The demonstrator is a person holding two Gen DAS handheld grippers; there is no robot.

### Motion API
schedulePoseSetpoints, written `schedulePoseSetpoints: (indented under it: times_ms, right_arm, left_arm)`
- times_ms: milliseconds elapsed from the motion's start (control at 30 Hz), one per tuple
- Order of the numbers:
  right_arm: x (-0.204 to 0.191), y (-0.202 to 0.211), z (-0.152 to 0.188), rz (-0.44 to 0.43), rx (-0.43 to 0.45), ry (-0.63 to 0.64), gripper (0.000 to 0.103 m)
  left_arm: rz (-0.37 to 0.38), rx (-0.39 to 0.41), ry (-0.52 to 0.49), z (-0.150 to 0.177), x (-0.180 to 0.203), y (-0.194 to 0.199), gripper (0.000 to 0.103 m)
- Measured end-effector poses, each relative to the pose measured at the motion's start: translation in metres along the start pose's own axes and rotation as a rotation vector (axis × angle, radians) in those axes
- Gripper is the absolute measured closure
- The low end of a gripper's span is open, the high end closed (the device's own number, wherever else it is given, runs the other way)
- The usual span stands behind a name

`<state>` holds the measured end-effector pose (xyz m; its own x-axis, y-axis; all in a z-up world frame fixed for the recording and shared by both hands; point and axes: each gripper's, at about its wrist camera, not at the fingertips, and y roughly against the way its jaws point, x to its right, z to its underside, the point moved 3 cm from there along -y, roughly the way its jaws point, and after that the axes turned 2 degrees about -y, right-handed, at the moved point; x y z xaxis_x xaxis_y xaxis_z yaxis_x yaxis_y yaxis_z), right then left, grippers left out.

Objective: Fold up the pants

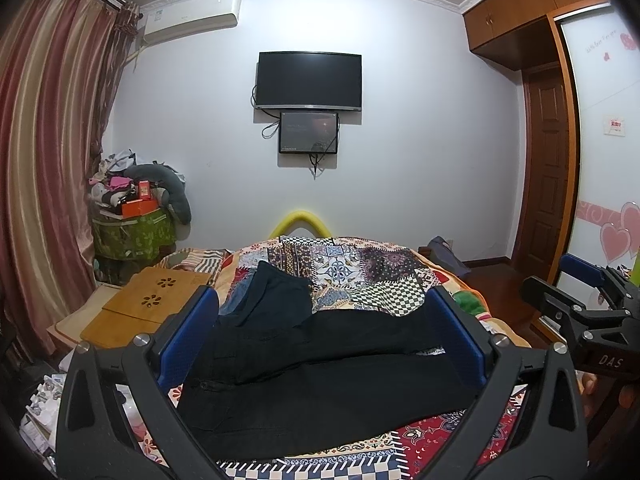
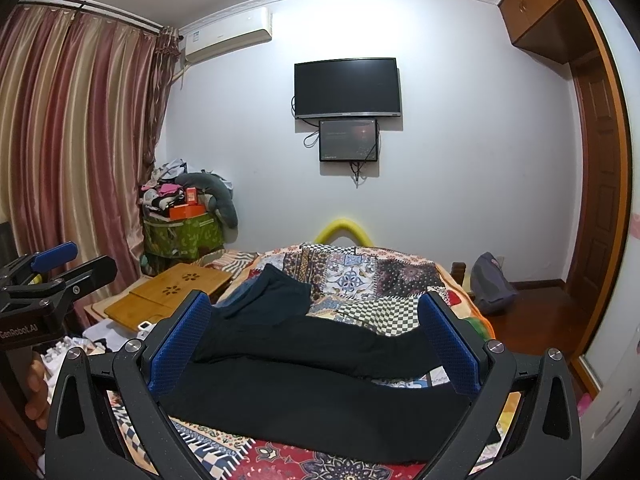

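1. The black pants (image 1: pixel 320 376) lie spread across the near part of the bed (image 1: pixel 360 272), on its patchwork quilt, with one leg angled over the other.
2. A second dark garment (image 1: pixel 276 296) lies just beyond them on the quilt, touching their far edge.
3. The left gripper (image 1: pixel 320 332) hovers above the pants with its blue-padded fingers (image 1: pixel 188 340) spread wide, holding nothing.
4. The right gripper (image 2: pixel 316 336) hangs beside it, fingers (image 2: pixel 180 344) likewise wide apart and empty (each gripper shows at the edge of the other's view).
5. A bamboo lap desk (image 2: pixel 168 296) sits to the left of the bed.
6. Further off, a dark television (image 1: pixel 309 80) hangs on the white wall with a smaller screen (image 1: pixel 309 133) below it.
7. Striped curtains (image 2: pixel 72 140) cover the left side, and a wooden wardrobe (image 1: pixel 516 16) stands on the right.
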<state>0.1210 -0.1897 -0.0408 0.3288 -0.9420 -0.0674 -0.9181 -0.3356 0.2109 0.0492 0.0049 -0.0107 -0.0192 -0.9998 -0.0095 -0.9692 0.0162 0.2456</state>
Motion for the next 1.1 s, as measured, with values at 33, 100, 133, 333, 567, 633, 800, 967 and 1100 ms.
schedulePoseSetpoints:
  times_ms: [33,100,133,333,567,633,800,967,1100]
  right_arm:
    - [0.0,-0.001,0.0,0.0,-0.002,-0.002,0.0]
    - [0.001,-0.002,0.0,-0.002,-0.007,-0.004,0.0]
    - [0.0,-0.003,0.001,-0.002,-0.01,-0.005,0.0]
    - [-0.002,-0.011,0.005,-0.003,-0.034,-0.005,0.0]
    - [0.002,-0.038,0.011,-0.003,-0.077,-0.008,0.0]
    - [0.004,-0.05,0.012,-0.001,-0.09,-0.011,0.0]
    - [0.014,-0.083,0.017,0.011,-0.119,-0.01,0.0]
    - [0.027,-0.126,0.026,0.025,-0.163,0.006,0.0]
    - [0.037,-0.162,0.037,0.017,-0.234,0.022,0.0]
  left_arm:
    - [-0.003,0.001,0.001,0.0,-0.001,0.0,0.0]
    - [-0.004,-0.002,0.002,0.0,-0.001,-0.001,0.0]
    - [-0.003,-0.004,0.004,0.0,-0.002,-0.002,0.0]
    - [-0.013,-0.023,0.015,0.003,-0.008,-0.014,0.0]
    - [-0.031,-0.079,0.05,0.008,-0.027,-0.052,0.0]
    - [-0.04,-0.097,0.054,0.01,-0.035,-0.068,0.0]
    - [-0.113,-0.14,0.073,0.016,-0.066,-0.114,0.0]
    - [-0.169,-0.223,0.076,0.027,-0.106,-0.177,0.0]
    - [-0.203,-0.319,0.076,0.046,-0.142,-0.232,0.0]
